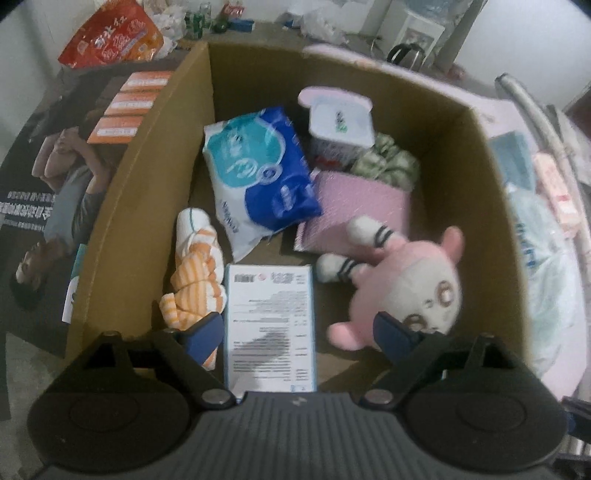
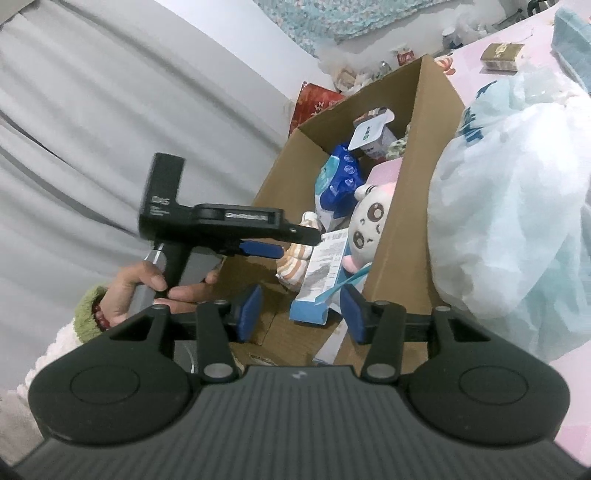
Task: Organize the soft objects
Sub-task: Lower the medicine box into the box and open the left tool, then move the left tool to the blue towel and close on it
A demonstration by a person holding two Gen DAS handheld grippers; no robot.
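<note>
the left gripper (image 1: pixel 301 334) is being held above the cardboard box (image 1: pixel 147 155), jaws wide and gripping nothing, likely so the pink plush (image 1: pixel 402 288) is left lying inside. the right gripper (image 2: pixel 300 313) is being kept beside the box, jaws partly apart, gripping nothing.

Landmark: orange-red printed bag (image 1: pixel 110 37), upper left on the floor. Just right of it, green glass bottles (image 1: pixel 195 22). Below it, dark printed poster (image 1: pixel 55 177) with orange panels. Far right of it, white cabinet (image 1: pixel 417 29); grey curtain (image 2: pixel 110 110).
</note>
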